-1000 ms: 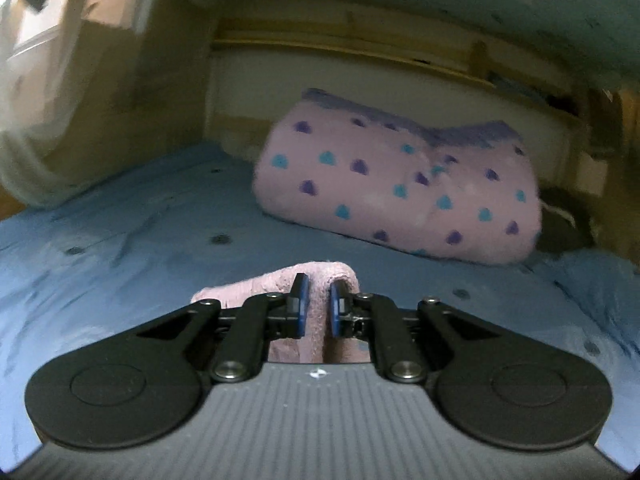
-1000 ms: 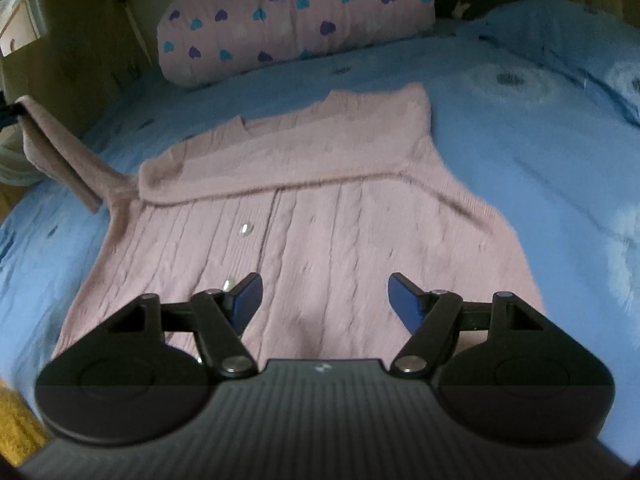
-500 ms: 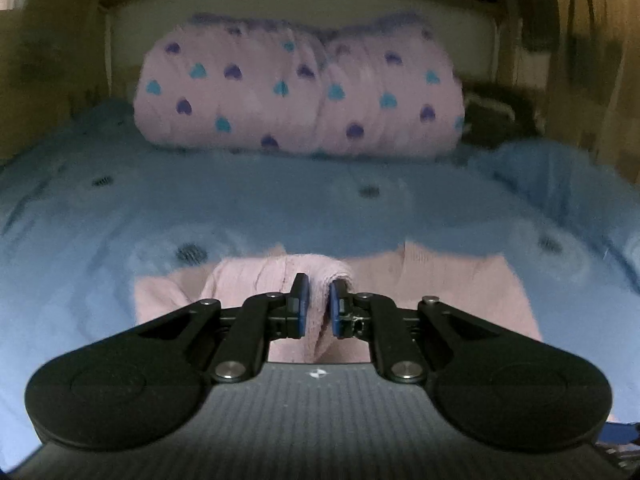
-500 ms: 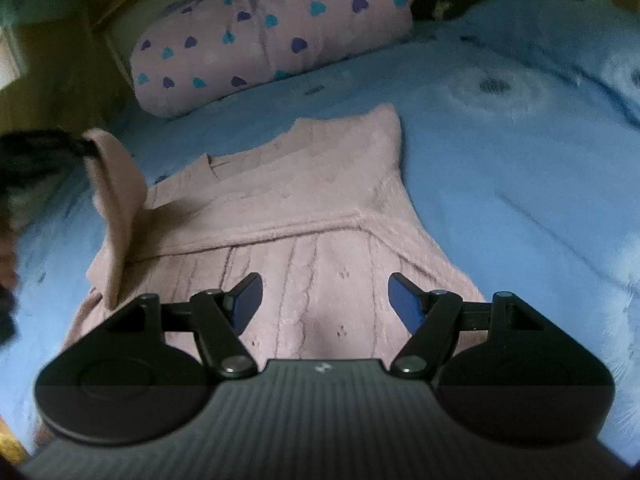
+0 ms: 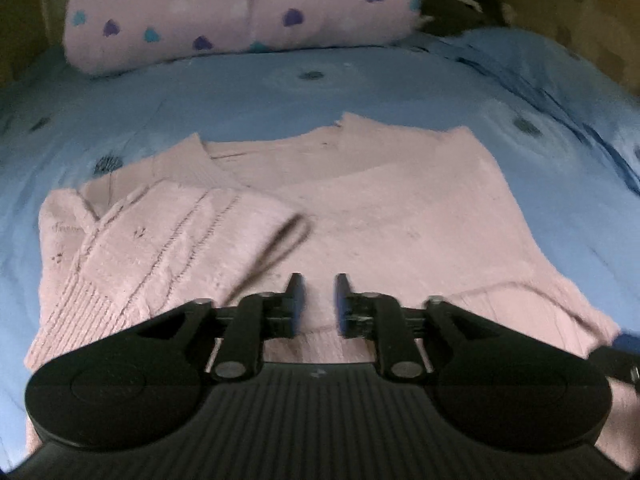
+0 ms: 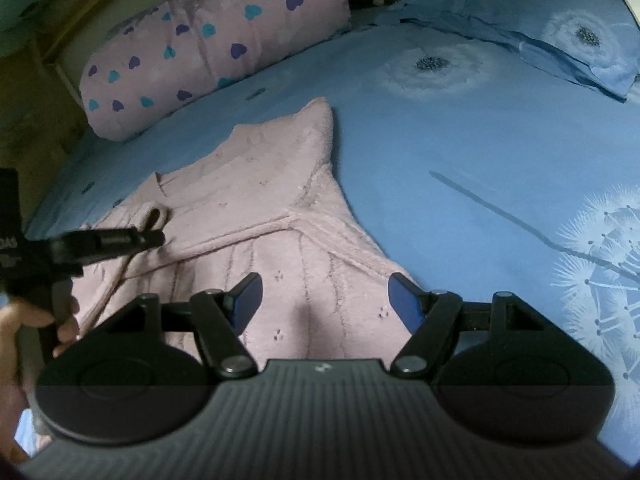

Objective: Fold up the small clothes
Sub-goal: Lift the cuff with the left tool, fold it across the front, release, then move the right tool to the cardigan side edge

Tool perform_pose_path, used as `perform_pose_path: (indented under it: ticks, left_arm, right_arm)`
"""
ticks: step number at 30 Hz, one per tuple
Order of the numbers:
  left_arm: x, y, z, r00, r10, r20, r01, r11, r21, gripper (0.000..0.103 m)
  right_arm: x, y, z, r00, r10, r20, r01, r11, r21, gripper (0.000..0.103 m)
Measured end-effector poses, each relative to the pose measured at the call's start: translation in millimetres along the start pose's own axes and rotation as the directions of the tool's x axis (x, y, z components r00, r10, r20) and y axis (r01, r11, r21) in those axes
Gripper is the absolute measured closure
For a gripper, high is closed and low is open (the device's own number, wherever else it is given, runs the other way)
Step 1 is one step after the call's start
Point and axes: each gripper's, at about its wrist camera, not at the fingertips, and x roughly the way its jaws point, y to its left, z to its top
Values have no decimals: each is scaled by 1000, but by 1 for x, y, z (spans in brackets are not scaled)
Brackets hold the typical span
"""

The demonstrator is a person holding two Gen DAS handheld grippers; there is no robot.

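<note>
Black, blue-padded left tongs [image 5: 317, 300] are hovering just above the lower middle of the pink knit cardigan [image 5: 360, 208], jaws parted by a narrow gap with nothing between them. Pink fabric is showing through the gap. In the right wrist view the left tongs [image 6: 158, 236] are reaching in from the left edge, and bare fingers [image 6: 66, 322] are wrapping the handle.

Right tongs [image 6: 325, 296] are standing wide apart over the cardigan's lower body, also holding nothing; whether the pads are touching the knit cannot be told.

The cardigan [image 6: 256, 220] is lying flat, front up, on the blue bed sheet [image 5: 320, 92]. Its left sleeve [image 5: 176, 240] is lying folded inward across the chest, cuff opening pointing toward the centre. The other sleeve [image 6: 308, 148] is also lying across the upper body, over toward the neckline.

Beyond the cardigan, well apart from it, a pink rolled blanket with purple and teal hearts [image 5: 240, 12] is resting at the head of the bed. A blue pillow with a white dandelion print [image 6: 540, 32] is lying to its right.
</note>
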Motion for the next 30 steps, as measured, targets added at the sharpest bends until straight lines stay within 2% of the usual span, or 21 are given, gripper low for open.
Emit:
perform_pose_path:
  ticks: [2,3,6,10,14,17,21,23,26,30]
  left_arm:
    - [-11,-5,-5,1000,4,6,-4,999,39,29]
    - [-19,-6,-9,1000,8,21,-10,999,53,25]
    - [-42,-3,-16,999,11,43,-14,996,83,23]
    - [-69,18,-23,998,48,42,-51,997,60,21]
    - [-87,50,-24,990,128,64,-129,991,22,19]
    - [-89,74,-22,981,191,28,-190,981,-33,18]
    - [-87,109,-22,981,195,0,-193,968,-158,18]
    - [-84,118,-24,976,218,1,-214,958,-192,18]
    - [-81,126,-27,968,251,-6,-249,953,-173,18]
    - [-85,141,-31,952,305,17,-297,938,-177,18]
  right_arm:
    - [0,-2,-1,1000,-4,-1,4,1000,5,31]
    - [0,-2,0,1000,-5,-1,5,1000,6,31]
    - [-1,-3,-1,1000,-5,6,5,1000,3,31]
    - [0,1,-3,1000,-10,11,10,1000,-14,31]
    - [1,6,-7,1000,-2,15,3,999,-49,31]
    - [3,10,-10,1000,1,13,0,998,-65,31]
    - [5,14,-13,999,38,7,-37,998,-59,31]
    - [7,21,-12,999,37,4,-37,996,-87,31]
    - [8,42,-9,1000,-2,8,3,984,-179,31]
    - [15,72,-2,1000,17,-13,-20,966,-259,31]
